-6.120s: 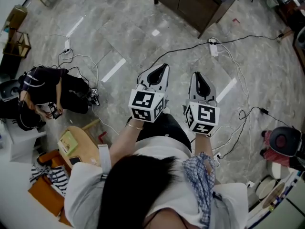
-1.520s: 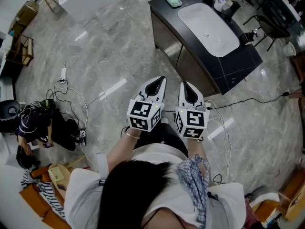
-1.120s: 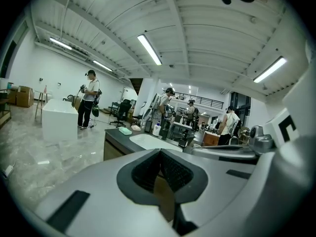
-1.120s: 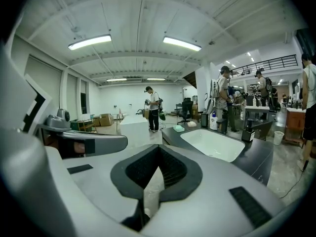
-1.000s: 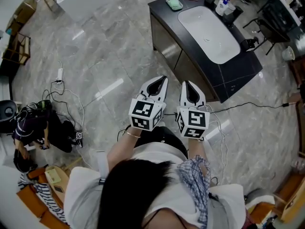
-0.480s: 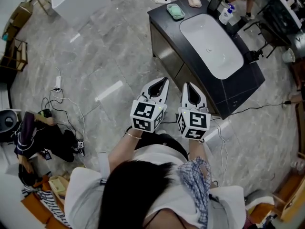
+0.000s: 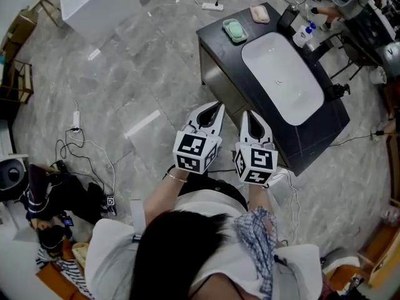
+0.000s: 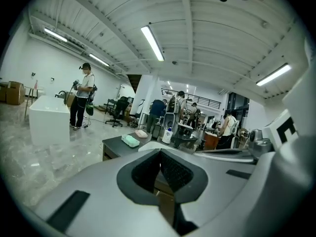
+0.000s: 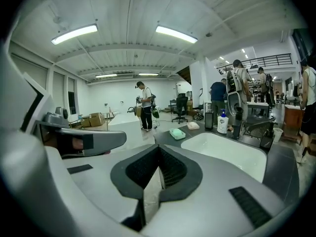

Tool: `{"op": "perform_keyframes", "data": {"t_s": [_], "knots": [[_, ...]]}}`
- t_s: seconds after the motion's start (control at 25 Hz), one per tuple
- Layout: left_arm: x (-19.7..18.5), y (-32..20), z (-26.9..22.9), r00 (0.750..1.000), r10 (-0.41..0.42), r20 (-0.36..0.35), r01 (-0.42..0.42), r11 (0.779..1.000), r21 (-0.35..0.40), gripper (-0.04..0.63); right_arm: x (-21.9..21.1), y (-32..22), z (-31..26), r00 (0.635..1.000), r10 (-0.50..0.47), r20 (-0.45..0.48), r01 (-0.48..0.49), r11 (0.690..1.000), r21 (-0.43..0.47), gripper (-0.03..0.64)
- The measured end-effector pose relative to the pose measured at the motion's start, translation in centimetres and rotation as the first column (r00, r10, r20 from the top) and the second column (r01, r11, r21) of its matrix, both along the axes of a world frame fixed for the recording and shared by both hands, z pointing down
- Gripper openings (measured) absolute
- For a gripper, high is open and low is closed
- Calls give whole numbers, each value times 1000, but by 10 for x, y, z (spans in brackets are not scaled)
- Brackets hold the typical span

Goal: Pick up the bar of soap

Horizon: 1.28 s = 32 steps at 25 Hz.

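Left gripper [image 7: 215, 107] and right gripper [image 7: 247, 114] are hovering side by side, jaws closed, empty. The green bar of soap [image 7: 235, 30] is lying on the dark counter [image 7: 214, 35], well apart.

Bright, even light comes from ceiling strip lights [image 8: 152, 42]. Their glare streaks the glossy floor [image 7: 142, 125]. Edges bend; corners go black.

Dark hair [image 7: 178, 249], white short-sleeved top [image 7: 112, 249], blue-and-white checked cloth [image 7: 259, 236] on the right shoulder, thin bracelet [image 7: 177, 179]. The left hand-held gripper [image 7: 216, 105] and right hand-held gripper [image 7: 248, 113] are pale grey shells with black ribbed pads [image 9: 171, 169], each bearing a black-and-white marker cube [image 7: 195, 150].
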<state>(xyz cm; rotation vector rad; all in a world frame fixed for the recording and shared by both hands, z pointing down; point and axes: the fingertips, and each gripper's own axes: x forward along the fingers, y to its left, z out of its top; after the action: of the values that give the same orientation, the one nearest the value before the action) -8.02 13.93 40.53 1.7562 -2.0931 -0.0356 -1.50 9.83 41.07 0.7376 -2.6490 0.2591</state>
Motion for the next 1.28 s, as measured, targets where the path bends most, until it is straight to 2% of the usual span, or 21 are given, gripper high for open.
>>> {"op": "perform_keyframes", "data": {"t_s": [0.52,0.8,1.28], "knots": [[-89,-40,7,998,58,-8,-58,998,-14,11,-90,-36,4,999,50,-8,-50,999,-7,15],[-118,-54,10,997,78,-13,-78,997,-9,10,-112,-51,7,996,90,0,-90,996,-13,15],[-143,-73,5,996,91,11,-91,996,2,11,-131,-80,7,995,102,-4,-102,995,-19,15]]}}
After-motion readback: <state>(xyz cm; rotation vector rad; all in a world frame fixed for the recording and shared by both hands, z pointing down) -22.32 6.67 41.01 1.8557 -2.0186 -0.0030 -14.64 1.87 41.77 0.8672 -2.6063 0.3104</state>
